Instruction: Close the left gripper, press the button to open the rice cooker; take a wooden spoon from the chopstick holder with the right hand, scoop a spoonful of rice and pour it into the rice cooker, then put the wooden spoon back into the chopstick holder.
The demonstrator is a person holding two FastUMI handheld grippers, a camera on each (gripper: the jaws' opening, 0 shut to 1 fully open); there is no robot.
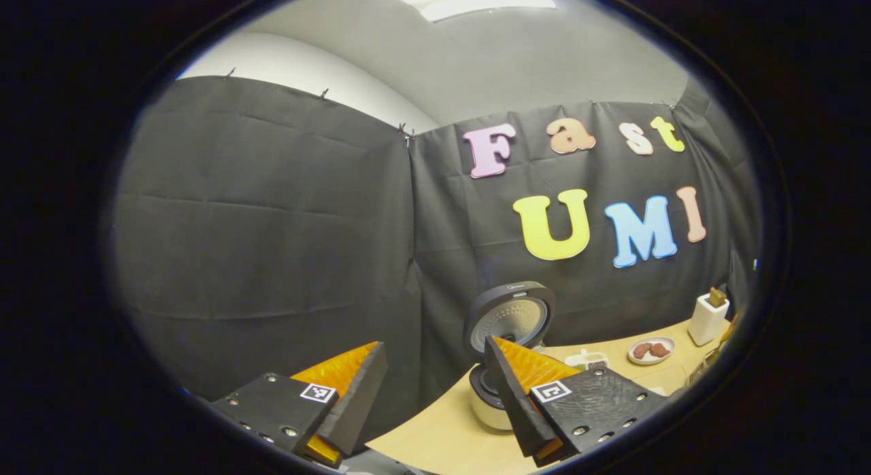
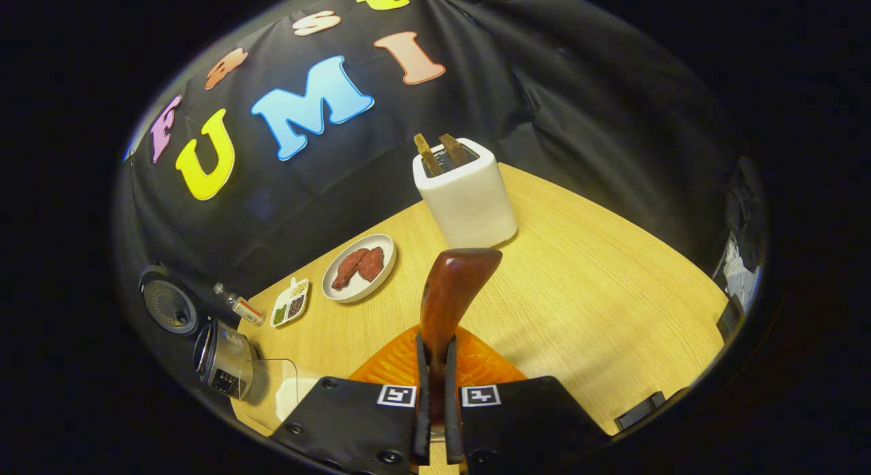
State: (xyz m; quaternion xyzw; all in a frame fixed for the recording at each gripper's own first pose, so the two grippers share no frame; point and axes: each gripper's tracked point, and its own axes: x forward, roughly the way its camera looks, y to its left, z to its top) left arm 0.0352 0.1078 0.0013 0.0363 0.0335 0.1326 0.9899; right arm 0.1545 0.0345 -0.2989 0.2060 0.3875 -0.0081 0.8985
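chopstick holder (image 2: 466,192) with two utensils, rice cooker (image 2: 221,356) open

A: Where does the left gripper view look from?
B: Low at the pale wooden tabletop (image 1: 449,427)'s edge, tilted upward at the cloth wall; the round white rice cooker with its dark lid raised (image 1: 507,339) sits near, at five o'clock.
A: And the right gripper view?
B: Higher, angled down onto the table, close to the white square holder (image 2: 467,196) at twelve o'clock.
A: What's shared?
B: Cooker, holder, and the white oval plate of reddish pieces (image 2: 358,267).
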